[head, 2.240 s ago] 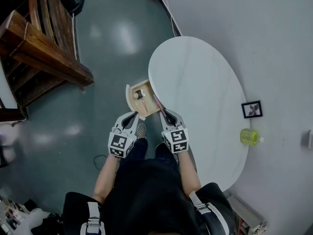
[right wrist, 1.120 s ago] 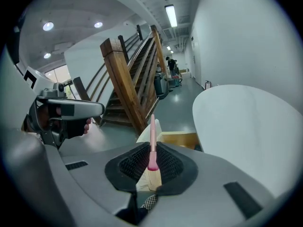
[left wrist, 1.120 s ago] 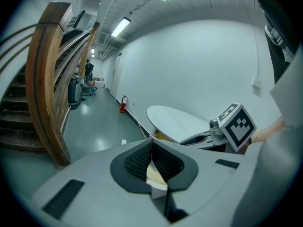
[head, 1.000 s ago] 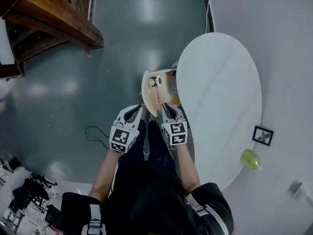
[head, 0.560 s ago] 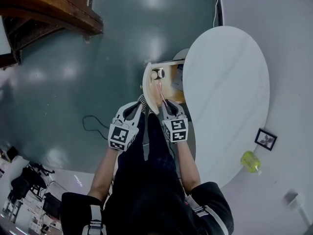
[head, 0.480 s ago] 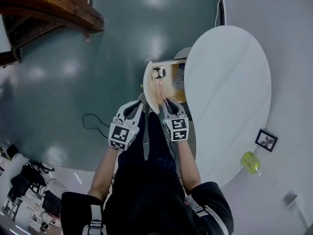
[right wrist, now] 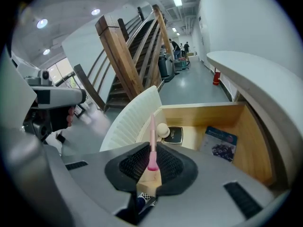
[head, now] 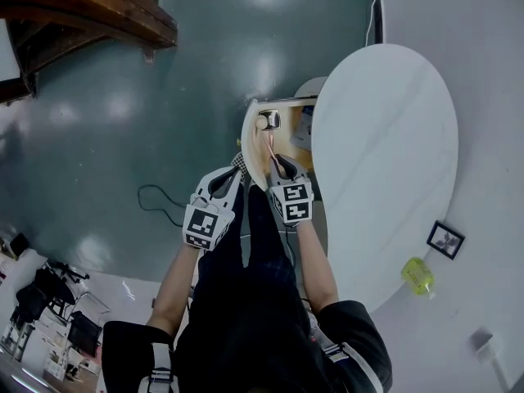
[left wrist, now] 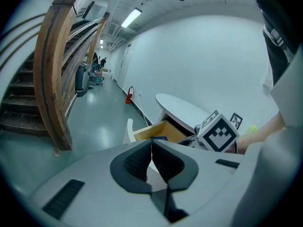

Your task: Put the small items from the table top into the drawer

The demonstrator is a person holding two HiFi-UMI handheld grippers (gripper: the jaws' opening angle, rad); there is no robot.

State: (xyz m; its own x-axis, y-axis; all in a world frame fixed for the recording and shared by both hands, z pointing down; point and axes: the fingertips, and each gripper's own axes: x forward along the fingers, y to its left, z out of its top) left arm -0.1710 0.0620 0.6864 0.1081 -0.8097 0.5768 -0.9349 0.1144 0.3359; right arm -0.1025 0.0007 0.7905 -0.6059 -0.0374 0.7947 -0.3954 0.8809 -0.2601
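My right gripper (head: 275, 164) (right wrist: 151, 156) is shut on a slim pink stick (right wrist: 152, 138) (head: 270, 148) that juts forward from the pads over the open wooden drawer (right wrist: 203, 111) (head: 288, 103). Inside the drawer lie a black compact (right wrist: 174, 135), a small cream ball (right wrist: 163, 129) and a blue card (right wrist: 218, 144). Just left of the drawer's white ribbed front (right wrist: 130, 119), my left gripper (head: 232, 175) (left wrist: 151, 156) is shut and holds nothing. The white oval table top (head: 385, 162) lies to the right of the drawer.
At the table's near end stand a yellow-green item (head: 417, 275) and a small picture frame (head: 445, 240). A wooden staircase (left wrist: 61, 79) rises at the left. A cable (head: 160, 203) lies on the green floor. The person's legs are under both grippers.
Both grippers have sunk toward the drawer. The right one still grips the pink stick, which now reaches over the drawer's inside. The left jaws have stayed shut.
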